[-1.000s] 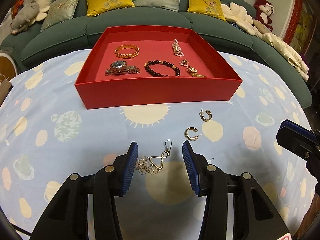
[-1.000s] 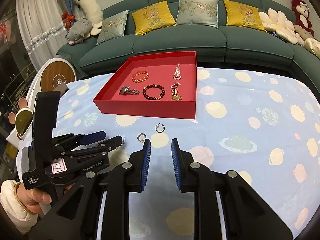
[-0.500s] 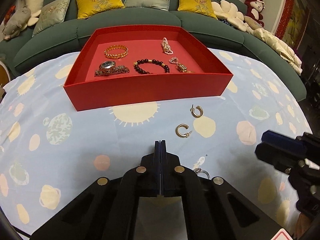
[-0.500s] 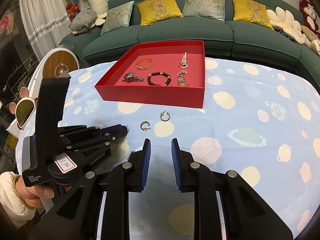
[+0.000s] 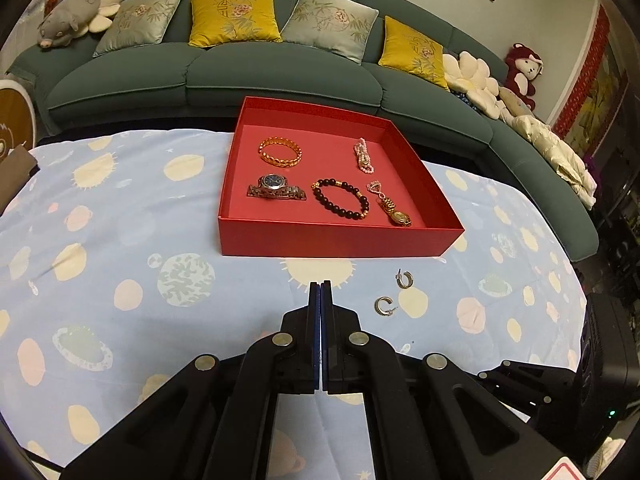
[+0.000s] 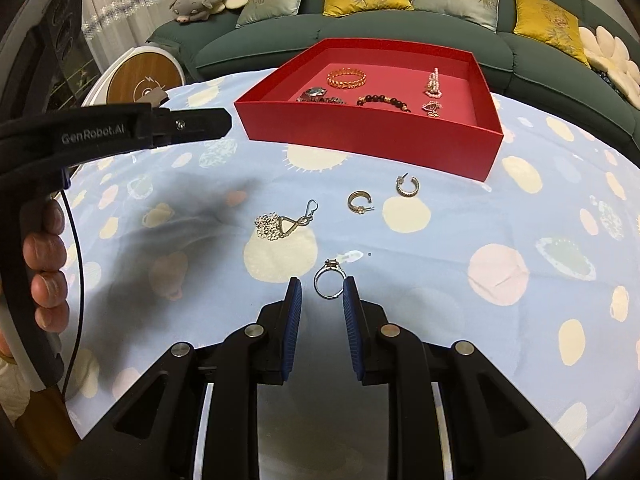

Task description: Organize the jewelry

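Before red tray | left gripper closed, empty | right gripper parted around ring

Behind everything, a big curved dark green sofa. Four cushions along its back: grey-green floral, yellow, another grey-green, then a second yellow. At the sofa's left end, a grey plush animal lying on its side. At the right end, a white flower-shaped pillow and a dark red teddy, plus a cream puffy blanket draped further round the curve. In front of the sofa, a pale blue tablecloth with moons, suns and planets. Left of the sofa, sheer white curtains and a round wooden-faced thing.
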`<state>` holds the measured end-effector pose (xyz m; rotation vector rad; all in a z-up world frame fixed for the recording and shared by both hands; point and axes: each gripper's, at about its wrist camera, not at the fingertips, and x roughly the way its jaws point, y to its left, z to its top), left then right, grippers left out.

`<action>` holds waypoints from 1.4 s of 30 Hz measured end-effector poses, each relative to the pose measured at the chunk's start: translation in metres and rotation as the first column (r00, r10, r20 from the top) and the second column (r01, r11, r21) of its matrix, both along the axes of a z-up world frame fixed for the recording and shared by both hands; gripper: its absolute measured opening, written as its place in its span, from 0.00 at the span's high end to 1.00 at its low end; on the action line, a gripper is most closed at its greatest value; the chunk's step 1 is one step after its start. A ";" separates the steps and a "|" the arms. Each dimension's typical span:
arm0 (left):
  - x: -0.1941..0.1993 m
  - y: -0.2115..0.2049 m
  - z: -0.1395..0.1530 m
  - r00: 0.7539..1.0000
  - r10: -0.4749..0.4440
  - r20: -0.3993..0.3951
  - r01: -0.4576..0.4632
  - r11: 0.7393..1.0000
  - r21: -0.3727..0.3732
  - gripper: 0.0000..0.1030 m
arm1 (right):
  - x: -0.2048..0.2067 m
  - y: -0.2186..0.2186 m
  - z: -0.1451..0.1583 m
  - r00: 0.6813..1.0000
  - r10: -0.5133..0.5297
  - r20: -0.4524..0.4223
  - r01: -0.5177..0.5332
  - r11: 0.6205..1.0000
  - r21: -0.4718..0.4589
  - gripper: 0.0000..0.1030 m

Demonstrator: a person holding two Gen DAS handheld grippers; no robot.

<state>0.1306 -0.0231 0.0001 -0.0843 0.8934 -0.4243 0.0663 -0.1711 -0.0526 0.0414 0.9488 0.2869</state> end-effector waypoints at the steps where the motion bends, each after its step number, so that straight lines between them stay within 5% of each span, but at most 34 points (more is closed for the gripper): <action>1: 0.001 0.001 -0.002 1.000 -0.003 -0.013 0.003 1.000 -0.007 1.00 | 0.002 0.001 -0.002 1.000 0.000 -0.002 0.000 1.000 -0.005 0.79; 16: 0.005 0.000 -0.015 0.998 -0.003 -0.069 0.002 1.000 -0.013 0.99 | 0.014 0.005 -0.013 1.000 -0.001 0.010 0.001 0.998 -0.059 0.82; 21: 0.004 0.000 -0.014 0.998 -0.005 -0.068 0.004 1.000 -0.010 0.99 | 0.014 0.008 -0.013 1.000 0.010 0.017 -0.008 0.998 -0.067 0.75; 29: 0.003 -0.001 -0.018 0.996 -0.016 -0.088 0.015 1.000 -0.016 0.98 | 0.015 0.004 -0.011 1.000 -0.003 0.022 0.004 0.999 -0.053 0.82; 34: -0.004 -0.015 -0.029 0.995 -0.052 -0.091 0.054 0.999 0.011 0.72 | 0.013 -0.007 0.003 0.998 -0.029 0.049 0.031 0.999 -0.027 0.82; 42: -0.010 -0.041 -0.057 0.989 -0.102 -0.106 0.114 0.987 0.113 0.72 | 0.011 -0.030 0.004 0.995 -0.085 0.043 0.086 0.996 -0.018 0.82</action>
